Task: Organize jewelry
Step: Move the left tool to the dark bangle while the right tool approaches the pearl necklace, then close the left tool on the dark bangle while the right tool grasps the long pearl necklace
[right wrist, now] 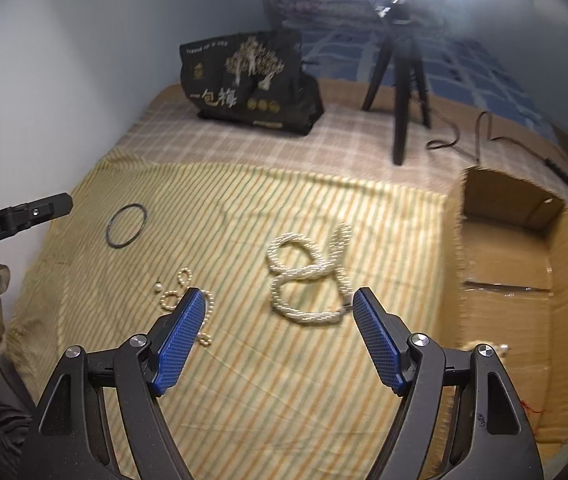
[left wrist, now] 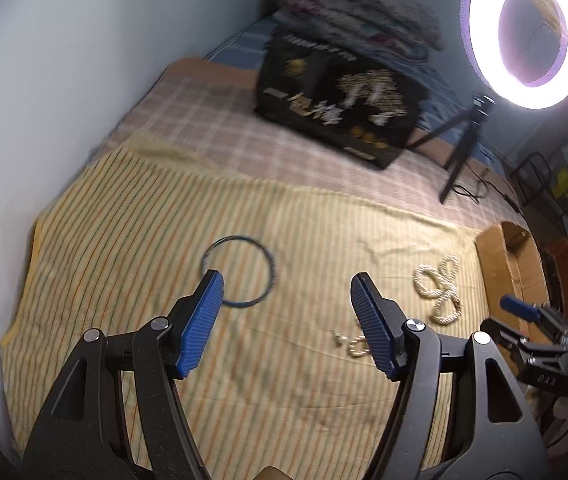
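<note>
Left hand-held gripper: blue ribbed fingers spread wide apart, nothing between them, poised above a yellow striped cloth spread over the bed. Right hand-held gripper: likewise spread wide, nothing gripped, above the same cloth. Dark thin bangle lying flat on the cloth, just beyond the left finger of the left hand-held gripper and partly hidden by that fingertip; contact between the two cannot be told. Thick pearl rope necklace lying in loose loops near the middle of the cloth, its clasp end just beside the right fingertip of the right hand-held gripper. Thin pearl strand with a loose bead beside it, lying on the cloth to the left of the rope necklace, partly covered by the left finger of the right hand-held gripper. Open cardboard box at the right edge of the cloth, flaps up; small pale item at its near corner, too obscured to identify. Black printed bag standing further back on the checked bedsheet. Black tripod to the right of the bag, carrying a lit ring light. Folded patterned blanket behind the bag, against the wall. Left-wrist view somewhat motion-blurred.
</note>
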